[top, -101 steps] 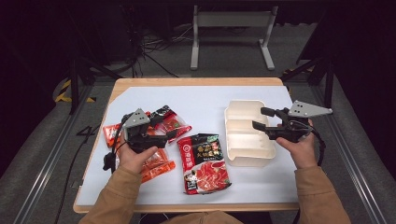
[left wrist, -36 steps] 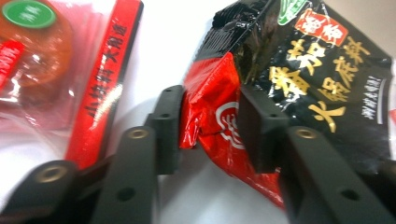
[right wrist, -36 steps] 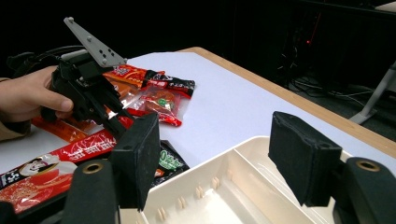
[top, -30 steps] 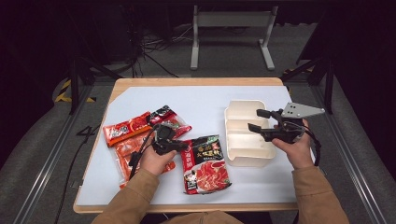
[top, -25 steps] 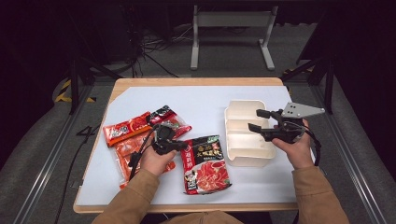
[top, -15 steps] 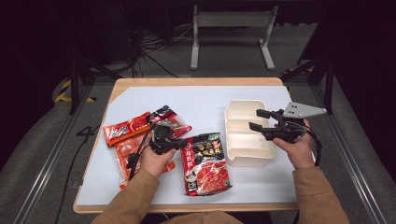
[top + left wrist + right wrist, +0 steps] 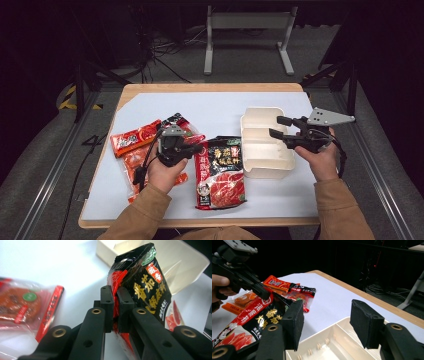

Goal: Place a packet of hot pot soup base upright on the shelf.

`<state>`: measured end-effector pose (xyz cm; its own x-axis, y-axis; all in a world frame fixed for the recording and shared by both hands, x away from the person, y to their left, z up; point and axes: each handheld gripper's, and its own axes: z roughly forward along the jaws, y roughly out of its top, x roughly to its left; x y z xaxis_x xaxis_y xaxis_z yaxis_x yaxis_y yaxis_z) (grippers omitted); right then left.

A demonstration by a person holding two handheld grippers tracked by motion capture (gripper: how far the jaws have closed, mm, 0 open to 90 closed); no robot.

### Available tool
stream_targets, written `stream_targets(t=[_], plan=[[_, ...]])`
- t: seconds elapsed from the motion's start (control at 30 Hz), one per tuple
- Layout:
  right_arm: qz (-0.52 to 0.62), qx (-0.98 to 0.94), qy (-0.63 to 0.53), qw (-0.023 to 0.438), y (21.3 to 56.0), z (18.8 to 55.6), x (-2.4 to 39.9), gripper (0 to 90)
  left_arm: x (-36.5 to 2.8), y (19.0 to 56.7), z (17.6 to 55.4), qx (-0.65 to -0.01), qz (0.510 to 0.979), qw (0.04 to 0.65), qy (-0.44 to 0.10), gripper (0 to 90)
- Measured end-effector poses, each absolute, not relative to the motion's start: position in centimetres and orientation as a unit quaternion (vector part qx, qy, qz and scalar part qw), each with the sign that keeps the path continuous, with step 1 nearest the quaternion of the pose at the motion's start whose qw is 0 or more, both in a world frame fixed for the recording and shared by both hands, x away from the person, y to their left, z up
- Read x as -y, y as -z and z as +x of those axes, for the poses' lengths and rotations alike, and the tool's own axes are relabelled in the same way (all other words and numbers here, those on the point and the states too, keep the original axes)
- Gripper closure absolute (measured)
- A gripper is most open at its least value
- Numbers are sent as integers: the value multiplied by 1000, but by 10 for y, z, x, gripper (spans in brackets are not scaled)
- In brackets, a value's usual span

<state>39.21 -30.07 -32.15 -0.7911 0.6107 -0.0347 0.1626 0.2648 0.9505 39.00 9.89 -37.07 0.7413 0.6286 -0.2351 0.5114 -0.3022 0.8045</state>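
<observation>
High view, desk inventory at this moment.

Item 1: black-and-red sauce pouch (image 7: 220,171), lying on the white desk (image 7: 220,107) just left of the tray, its upper left corner now raised. A second ago it lay flat; the corner has since come up off the surface.

Item 2: left claw (image 7: 196,148), jaws pinched tight on that corner; left gripper view shows the pads pressing the pouch's (image 7: 140,287) red side seam between them. The jaws have just been closing, with the pouch edge between them.

Item 3: right claw (image 7: 276,127), jaws apart and gripping nothing, hovering over the cream compartment tray (image 7: 265,145). Its jaws have just been closing somewhat, with nothing between them; right gripper view shows the tray's (image 7: 332,345) dividers below the gap.

Item 4: orange and red snack packets (image 7: 134,142), in a loose pile at the desk's left.

Assessment: grip appears secured and the lift begun; the pouch likely goes to the tray next.
</observation>
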Motion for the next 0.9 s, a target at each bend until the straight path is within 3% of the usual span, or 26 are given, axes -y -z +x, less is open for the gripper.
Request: stream_targets(t=[0.6, 0.9], plan=[[230, -770, -563, 194, 309, 383, 295, 443, -100, 329, 354, -306, 785, 521, -139, 863], [221, -768, -578, 166, 302, 379, 287, 446, -109, 317, 345, -307, 764, 540, -176, 864]])
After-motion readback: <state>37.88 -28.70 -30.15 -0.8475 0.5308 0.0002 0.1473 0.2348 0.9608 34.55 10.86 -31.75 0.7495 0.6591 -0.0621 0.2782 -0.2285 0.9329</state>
